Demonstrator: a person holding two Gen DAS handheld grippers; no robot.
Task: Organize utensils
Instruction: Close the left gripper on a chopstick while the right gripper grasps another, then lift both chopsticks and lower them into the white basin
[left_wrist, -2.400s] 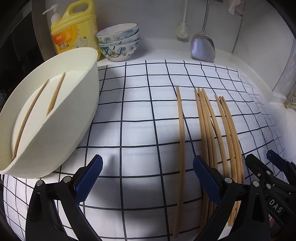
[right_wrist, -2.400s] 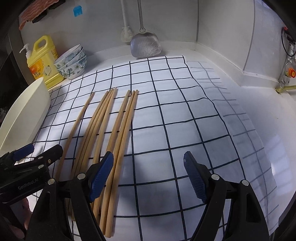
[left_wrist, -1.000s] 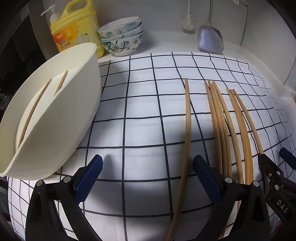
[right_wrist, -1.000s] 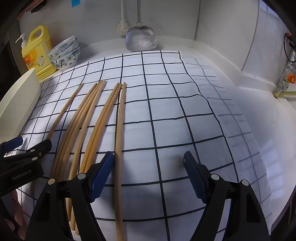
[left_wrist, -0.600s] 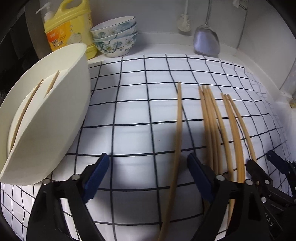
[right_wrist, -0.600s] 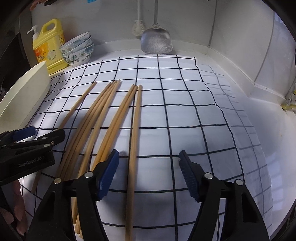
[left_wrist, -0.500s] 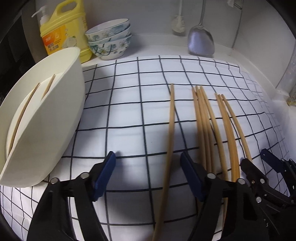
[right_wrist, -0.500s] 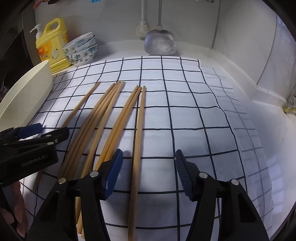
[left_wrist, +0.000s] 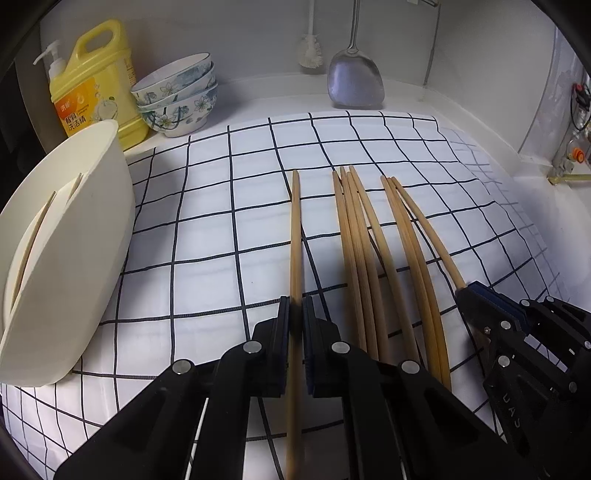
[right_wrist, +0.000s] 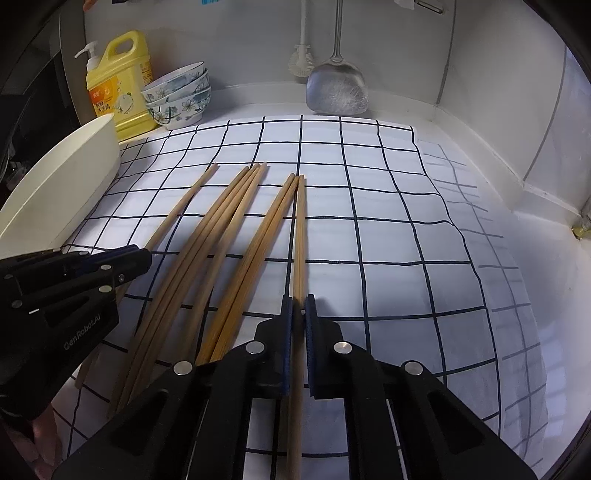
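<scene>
Several wooden chopsticks lie side by side on a white checked cloth (left_wrist: 221, 258). My left gripper (left_wrist: 295, 314) is shut on the leftmost chopstick (left_wrist: 295, 229), which still rests on the cloth. My right gripper (right_wrist: 298, 314) is shut on the rightmost chopstick (right_wrist: 300, 236); it also shows in the left wrist view (left_wrist: 476, 295). The other chopsticks (left_wrist: 360, 251) lie between the two. A cream oval holder (left_wrist: 70, 251) stands at the left, tilted, with two chopsticks (left_wrist: 33, 236) inside.
A yellow detergent bottle (left_wrist: 96, 88) and stacked floral bowls (left_wrist: 177, 99) stand at the back left. A metal spatula (left_wrist: 354, 81) and a brush (left_wrist: 310, 51) hang on the back wall. White counter walls enclose the right side.
Both grippers have closed, from wide open to shut, each on its own chopstick. Both have moved forward a little over the cloth.
</scene>
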